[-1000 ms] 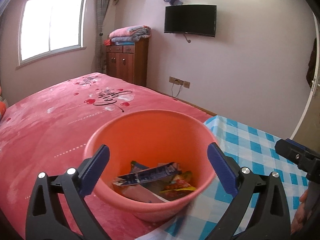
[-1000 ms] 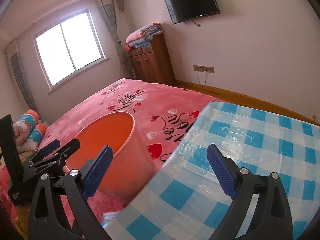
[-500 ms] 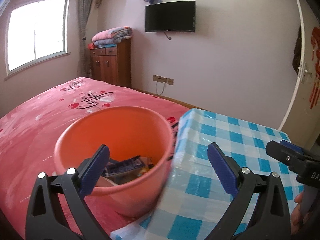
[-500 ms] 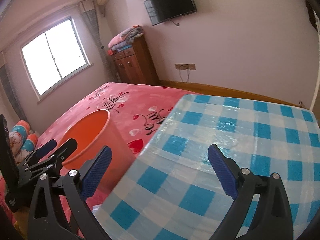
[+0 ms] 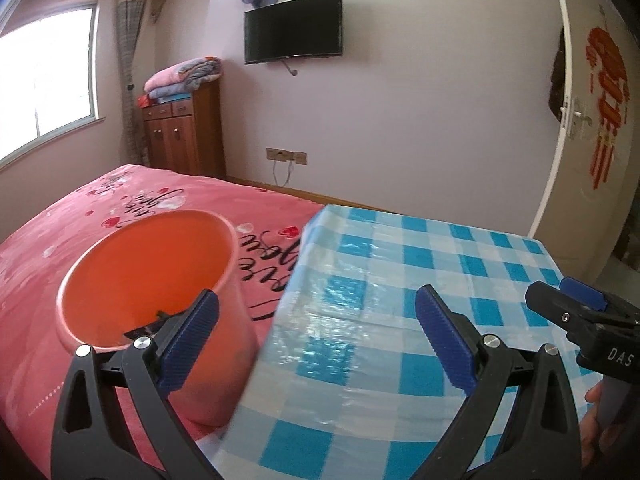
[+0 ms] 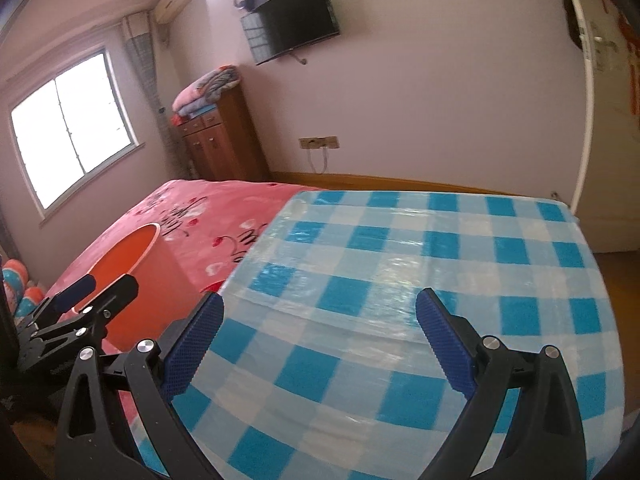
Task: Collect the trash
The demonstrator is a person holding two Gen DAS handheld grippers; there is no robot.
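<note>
An orange plastic bucket [image 5: 148,276] stands on the pink bed, against the left edge of the blue-and-white checked table [image 5: 400,280]. Only a dark sliver of the trash inside shows behind my left finger. My left gripper [image 5: 316,336] is open and empty, over the table's left edge beside the bucket. My right gripper [image 6: 320,340] is open and empty above the checked table [image 6: 400,272]; it also shows at the right edge of the left wrist view [image 5: 580,312]. The bucket [image 6: 132,264] and the left gripper's fingers [image 6: 96,296] show at the left of the right wrist view. No loose trash shows on the table.
A pink bedspread [image 5: 120,208] lies left of the table. A wooden cabinet [image 5: 184,136] with folded blankets stands at the far wall, a TV [image 5: 294,28] above. A white door [image 5: 592,120] is at the right. Rolled pillows [image 6: 20,284] lie at the far left.
Both grippers have swung right, away from the bucket and towards the table. The bucket has slid to the left of both views and its trash has dropped out of sight. Both stay open.
</note>
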